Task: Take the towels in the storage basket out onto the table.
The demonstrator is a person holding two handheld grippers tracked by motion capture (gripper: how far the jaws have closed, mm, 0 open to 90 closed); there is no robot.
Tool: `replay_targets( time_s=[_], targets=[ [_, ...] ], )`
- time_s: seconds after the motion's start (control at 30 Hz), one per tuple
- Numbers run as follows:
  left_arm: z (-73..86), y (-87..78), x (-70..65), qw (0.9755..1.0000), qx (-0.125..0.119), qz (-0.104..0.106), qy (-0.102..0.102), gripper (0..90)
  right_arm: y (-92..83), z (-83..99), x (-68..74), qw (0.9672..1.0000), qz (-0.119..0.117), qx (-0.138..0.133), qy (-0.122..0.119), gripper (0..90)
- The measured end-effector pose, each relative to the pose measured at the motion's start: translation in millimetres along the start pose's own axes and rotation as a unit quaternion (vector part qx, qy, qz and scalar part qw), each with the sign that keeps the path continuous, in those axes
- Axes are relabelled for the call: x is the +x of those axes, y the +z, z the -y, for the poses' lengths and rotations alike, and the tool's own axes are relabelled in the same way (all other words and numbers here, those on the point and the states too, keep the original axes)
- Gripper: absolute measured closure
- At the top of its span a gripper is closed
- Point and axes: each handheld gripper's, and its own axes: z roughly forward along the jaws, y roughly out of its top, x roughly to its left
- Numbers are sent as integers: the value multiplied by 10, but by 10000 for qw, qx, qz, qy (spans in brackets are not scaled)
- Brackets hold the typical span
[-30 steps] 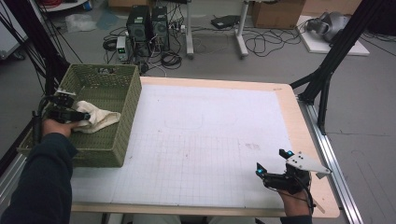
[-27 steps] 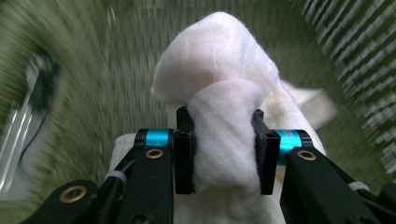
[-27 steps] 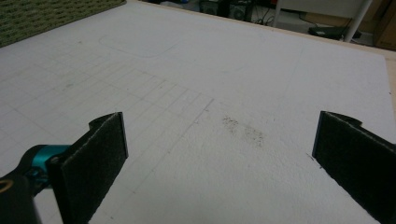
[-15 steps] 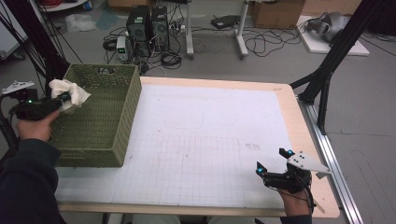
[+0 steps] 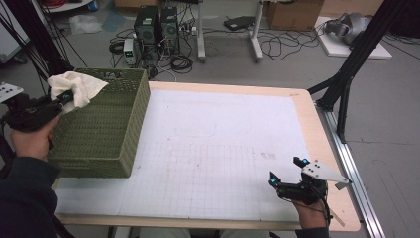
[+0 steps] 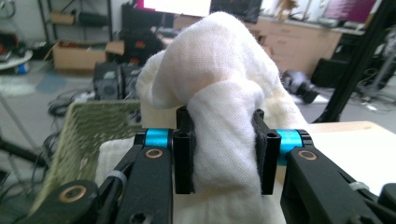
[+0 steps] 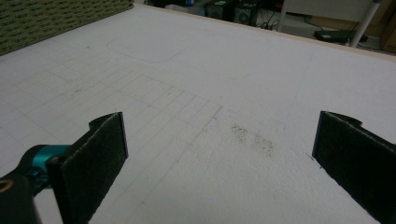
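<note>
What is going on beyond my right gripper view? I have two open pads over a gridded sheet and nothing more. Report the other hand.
Observer: The left gripper is shut on a white cloth, held up at the far left corner of a green woven basket.
Operator: Confirm the grip is solid.
Observer: In the left gripper view both pads pinch a fold of the cloth, and the rest bulges above them.
Operator: Tell me where my own gripper sits.
Observer: The right gripper sits near the table's near right corner, well apart from the basket.
</note>
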Motion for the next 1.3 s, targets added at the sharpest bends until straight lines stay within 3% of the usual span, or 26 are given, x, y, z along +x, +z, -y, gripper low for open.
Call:
replay_targets(
  time_s=[0.13, 0.33, 0.47, 0.73, 0.9, 1.3],
  targets=[
    [-8, -36, -114, 9995, -269, 180, 60, 676, 7, -1, 8, 10000, -10, 8, -16, 24],
    [-54, -51, -274, 9979, -449, 446, 160, 676, 16, 3, 1, 10000, -5, 7, -22, 24],
    [-116, -43, -419, 9958, -513, 735, 205, 676, 18, 4, 1, 10000, 5, 13, 12, 24],
    [-162, 16, -802, 9885, -658, 1290, 443, 675, 24, 0, 8, 10000, -14, 11, 19, 24],
    [-129, 90, -994, 9845, -685, 1551, 458, 675, 22, 0, -3, 10000, -14, -12, 1, 24],
    [98, 324, -1470, 9733, -336, 2176, 656, 674, 18, 1, -8, 10000, -16, -17, 0, 24]
  ],
)
